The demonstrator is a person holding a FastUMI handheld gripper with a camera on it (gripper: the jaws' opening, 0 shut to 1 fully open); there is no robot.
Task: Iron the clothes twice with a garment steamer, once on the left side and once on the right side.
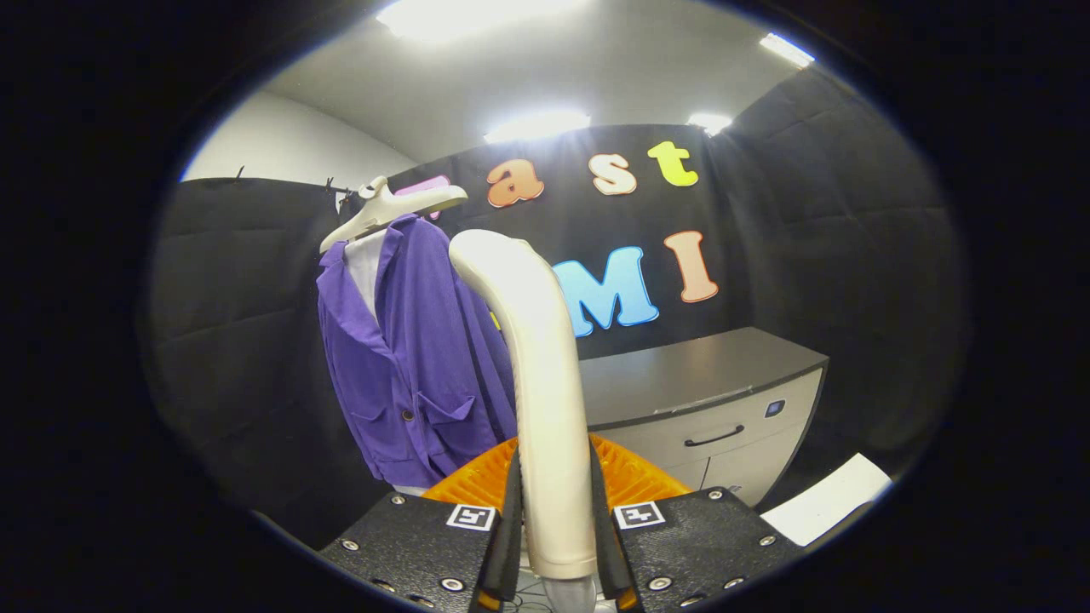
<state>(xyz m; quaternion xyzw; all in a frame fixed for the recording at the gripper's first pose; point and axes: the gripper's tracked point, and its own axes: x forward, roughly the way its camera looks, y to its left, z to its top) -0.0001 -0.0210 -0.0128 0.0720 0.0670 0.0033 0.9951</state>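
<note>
- Claw stood nearly closed, with both fingers pressed against the sides of the garment steamer handle.
- Left finger bore on one side of the handle and the right finger bore on the opposite side; no gap showed between either finger and the handle.
- Steamer handle was cream-coloured and rose upright from between the fingers, then curved over toward the left at its top.
- Steamer head itself could not be told apart from the handle in this view.
- Purple jacket hung ahead of the claw and to its left, on a pale hanger.
- Top of the handle stood near the jacket's right edge; whether the two touched could not be told.
- Jacket front faced the claw, with two patch pockets showing low on the cloth and a white lining at the collar.
- Orange ribbed object lay just beyond the fingers, behind the base of the handle.
- Grey cabinet with a dark top and a drawer handle stood ahead of the claw and to its right, well apart from the jacket.
- White sheet lay low to the right of the claw, beside the cabinet.
</note>
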